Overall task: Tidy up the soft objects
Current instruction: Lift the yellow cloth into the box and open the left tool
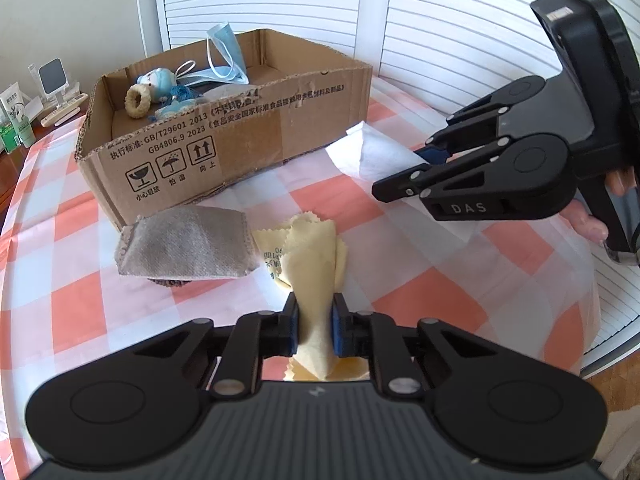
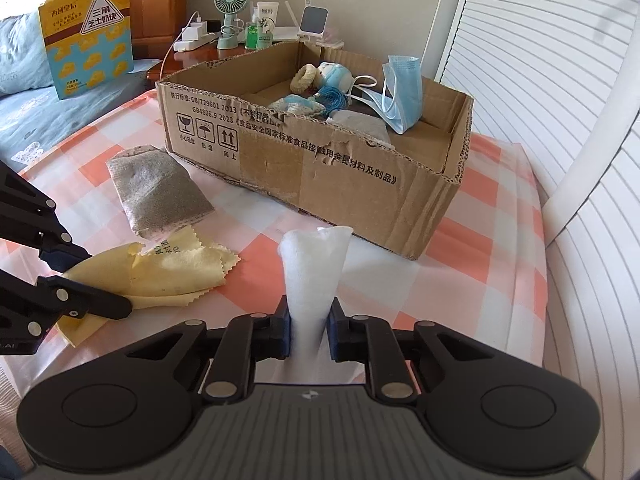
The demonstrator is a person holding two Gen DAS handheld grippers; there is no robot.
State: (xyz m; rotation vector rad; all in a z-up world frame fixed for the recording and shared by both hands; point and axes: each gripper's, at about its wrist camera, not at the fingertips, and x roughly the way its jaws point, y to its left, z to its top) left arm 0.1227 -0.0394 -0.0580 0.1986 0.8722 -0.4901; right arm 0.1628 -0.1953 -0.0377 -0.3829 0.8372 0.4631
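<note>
Surface: a counter point(image 1: 400, 280) covered by an orange-and-white checked cloth is seen, with white louvred doors point(image 1: 440, 20) behind it.
Box: a cardboard box point(image 1: 240, 136) is set at the far side of the counter; a blue face mask point(image 1: 226, 52), a small plush toy point(image 1: 154, 80) and other soft items are held inside it.
Left gripper: the left gripper point(image 1: 314, 326) is closed narrowly on a yellow cloth point(image 1: 316, 256), which is pinched between its blue pads and spreads forward onto the counter.
Right gripper: the right gripper point(image 2: 308, 334) is clamped on a white tissue point(image 2: 314, 268), which rises in a fan shape from between its pads; the box is seen just beyond it.
Grey pouch: a grey fabric pouch point(image 1: 188, 242) is laid on the counter, touching the yellow cloth's left edge and just in front of the box.
Hand: fingers of a person's hand point(image 1: 592, 224) are seen on the right gripper's handle.
</note>
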